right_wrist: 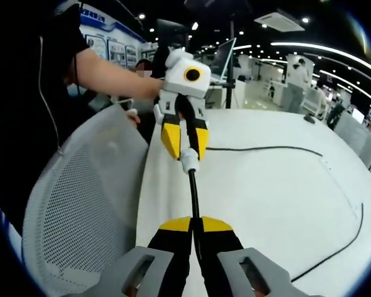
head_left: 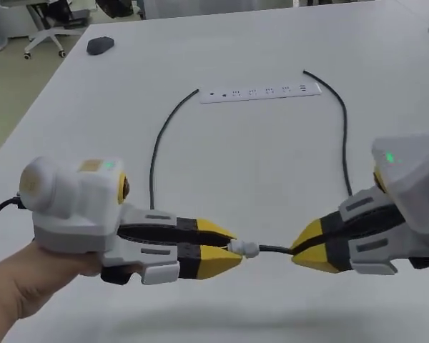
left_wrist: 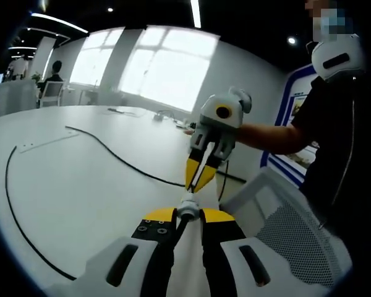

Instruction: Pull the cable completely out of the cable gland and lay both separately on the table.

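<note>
A small white cable gland (head_left: 244, 249) sits in the yellow tips of my left gripper (head_left: 234, 250), which is shut on it. A short stretch of black cable (head_left: 275, 249) leaves the gland and enters my right gripper (head_left: 294, 251), shut on it just above the table. The left gripper view has the gland (left_wrist: 187, 207) between my own tips (left_wrist: 188, 216), with the right gripper (left_wrist: 198, 182) facing it. In the right gripper view the cable (right_wrist: 193, 192) runs from my own tips (right_wrist: 195, 223) up to the gland (right_wrist: 189, 159) held by the left gripper (right_wrist: 187, 151).
A white power strip (head_left: 261, 92) lies at the back of the white table (head_left: 243, 164). Black cable arcs from each end of it toward the grippers (head_left: 344, 136) (head_left: 157, 143). A dark mouse (head_left: 100, 45) lies far left. A mesh chair back (right_wrist: 80, 204) stands by the table edge.
</note>
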